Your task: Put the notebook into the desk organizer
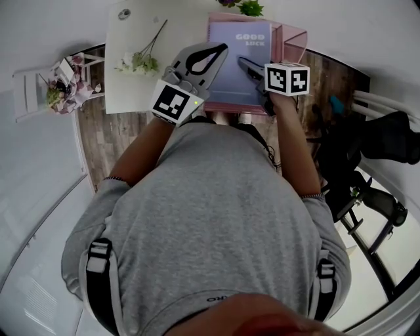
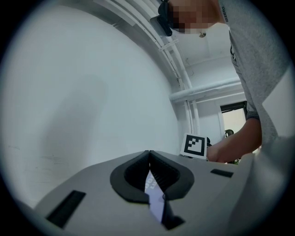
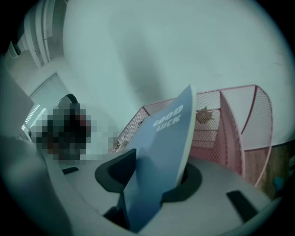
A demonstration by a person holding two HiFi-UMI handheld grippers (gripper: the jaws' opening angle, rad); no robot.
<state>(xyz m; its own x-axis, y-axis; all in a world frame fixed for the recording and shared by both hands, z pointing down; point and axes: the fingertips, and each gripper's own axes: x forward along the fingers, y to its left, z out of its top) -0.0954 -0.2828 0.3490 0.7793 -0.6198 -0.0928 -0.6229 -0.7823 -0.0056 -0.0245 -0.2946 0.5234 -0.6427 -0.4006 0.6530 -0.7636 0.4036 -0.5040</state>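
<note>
With my left tool seemingly clamped on the notebook and the jaws of my right tool slack around it, by the desk organizer near the far right corner of the surface, it may twist and miss.

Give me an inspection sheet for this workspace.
Surface: white table, partly bare.
Job's things: notebook marked GOOD LUCK, held in front of the pink mesh desk organizer, apparently not yet inside.
Clutter: flower sprig on the table; green plant at its far edge.
Grippers: left hand-held gripper shut on the notebook; right hand-held gripper open, notebook between its jaws.
Cables: nothing seen on the table.
Surroundings: wood floor; white stand with flowers at left; black furniture at right.
</note>
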